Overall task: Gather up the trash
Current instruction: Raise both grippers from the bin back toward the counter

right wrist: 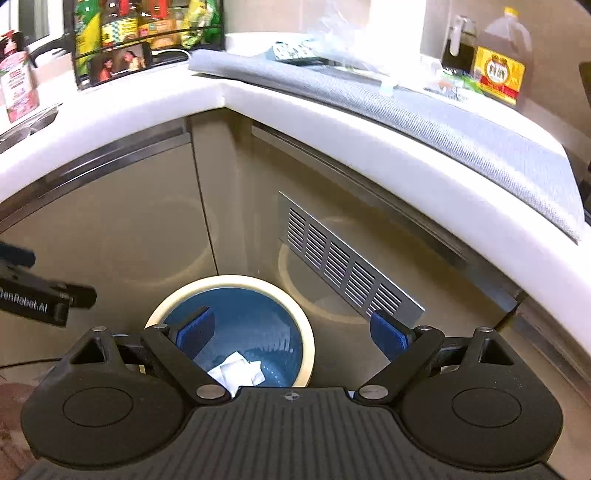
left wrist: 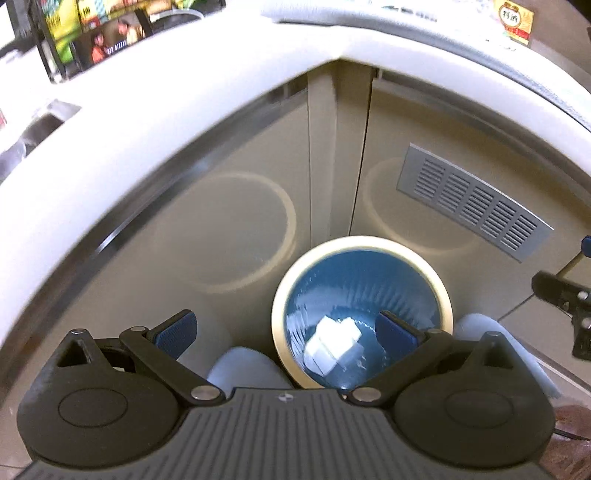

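Observation:
A round trash bin (left wrist: 364,245) with a cream rim and blue liner stands on the floor in the cabinet corner; crumpled white paper (left wrist: 332,347) lies at its bottom. In the right wrist view the same bin (right wrist: 308,332) holds the white paper (right wrist: 236,371). My left gripper (left wrist: 286,330) hovers above the bin, open, with nothing between its blue pads (left wrist: 175,334). My right gripper (right wrist: 291,334) is also above the bin, open and empty, its pads (right wrist: 388,334) spread wide. Each gripper shows at the edge of the other's view.
A white L-shaped countertop (right wrist: 332,122) overhangs the beige cabinets. A grey mat (right wrist: 443,122) with plastic wrap, bottles (right wrist: 502,55) and a snack rack (right wrist: 147,33) sit on it. A metal vent grille (right wrist: 347,269) is on the right cabinet door. Pale slippers (left wrist: 243,369) show below.

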